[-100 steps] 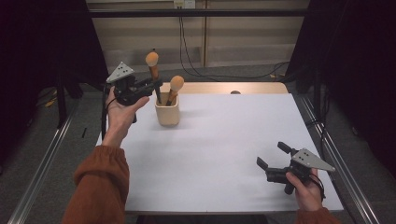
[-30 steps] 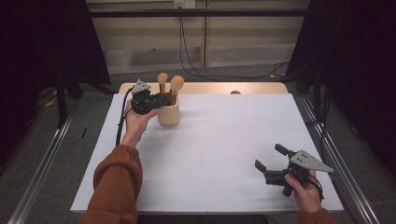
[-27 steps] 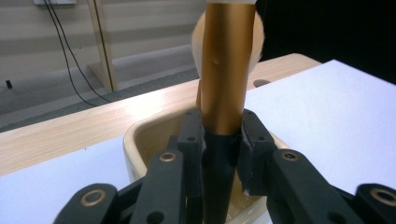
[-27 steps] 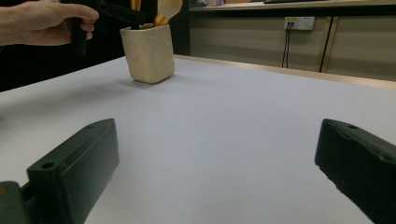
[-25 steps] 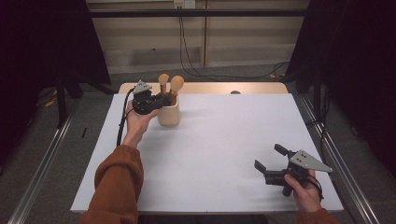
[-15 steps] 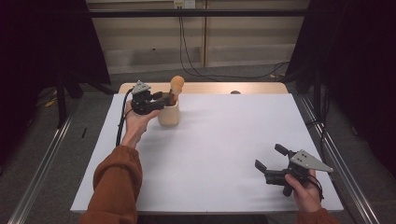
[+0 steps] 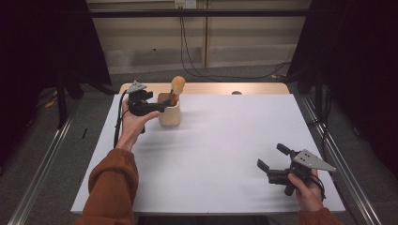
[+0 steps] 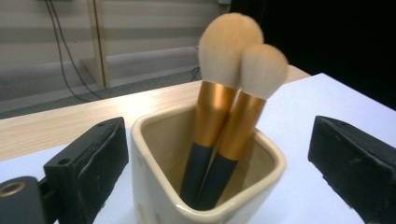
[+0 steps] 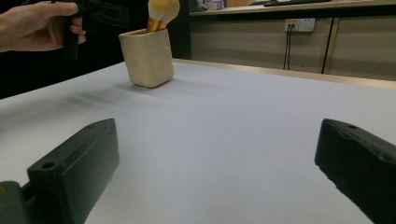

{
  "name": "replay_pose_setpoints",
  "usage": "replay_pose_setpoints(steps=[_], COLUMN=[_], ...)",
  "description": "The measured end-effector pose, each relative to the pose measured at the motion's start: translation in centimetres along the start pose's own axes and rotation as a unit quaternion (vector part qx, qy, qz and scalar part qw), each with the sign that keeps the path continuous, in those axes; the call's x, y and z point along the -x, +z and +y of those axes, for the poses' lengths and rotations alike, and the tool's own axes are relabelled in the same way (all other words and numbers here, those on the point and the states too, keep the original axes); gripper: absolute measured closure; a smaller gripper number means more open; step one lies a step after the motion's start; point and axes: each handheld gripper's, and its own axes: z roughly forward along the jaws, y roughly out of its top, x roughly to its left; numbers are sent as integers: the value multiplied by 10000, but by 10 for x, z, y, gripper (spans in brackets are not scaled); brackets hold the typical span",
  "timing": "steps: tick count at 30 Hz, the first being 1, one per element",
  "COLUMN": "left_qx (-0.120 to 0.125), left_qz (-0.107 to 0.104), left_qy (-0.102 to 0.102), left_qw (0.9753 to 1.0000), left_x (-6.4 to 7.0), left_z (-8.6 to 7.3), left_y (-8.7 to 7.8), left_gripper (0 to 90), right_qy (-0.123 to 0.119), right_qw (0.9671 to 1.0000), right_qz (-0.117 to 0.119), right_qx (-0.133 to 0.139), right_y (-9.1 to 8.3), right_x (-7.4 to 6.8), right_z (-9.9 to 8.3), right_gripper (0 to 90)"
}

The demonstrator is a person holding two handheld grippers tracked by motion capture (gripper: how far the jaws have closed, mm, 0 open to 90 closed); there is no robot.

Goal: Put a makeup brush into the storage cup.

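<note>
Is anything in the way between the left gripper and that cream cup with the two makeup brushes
Nothing visible. The left gripper is open, its jaws on either side of the cup, clear of its walls. Both brushes stand inside the cup.

Nothing here can be read. The cream cup (image 8: 205, 186) carries no print or brand on the wall facing me, and the 2 brushes (image 8: 233, 107) standing in it have plain gold ferrules and dark handles with no lettering that I can make out. The black jaws of the left gripper (image 8: 219, 163) and the right gripper (image 9: 210, 168) are bare of marks, and the grey plate on the right gripper shows no number. The wall socket (image 9: 299, 24) at the back is too small and blurred to show any sign.
</note>
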Motion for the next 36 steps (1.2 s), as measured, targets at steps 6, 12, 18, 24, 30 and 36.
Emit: replay_pose_setpoints(steps=[6,12,18,24,30,36], left_qx=[17,172,156,393,399,486], left_qz=[19,-31,15,-161,-105,-140], left_qy=[-24,219,251,385,421,523], left_qw=[10000,9996,9996,9984,9983,9973], left_x=[3,13,17,24,30,39], left_z=[1,2,3,2,-5,-20], left_y=[-8,-19,-28,-43,-55,-67], left_gripper=[17,16,16,17,22,18], right_qy=[-33,-29,-33,-63,-64,-75], right_qw=[10000,10000,9999,9999,9999,9999], right_qz=[-14,-45,-120,-128,-150,-136], right_qx=[-17,1,47,22,5,9], right_y=[0,-4,-5,-4,-3,-4], right_x=[-1,-3,-3,-5,-5,-5], right_z=[0,0,1,1,1,1], right_gripper=[0,0,0,0,0,0])
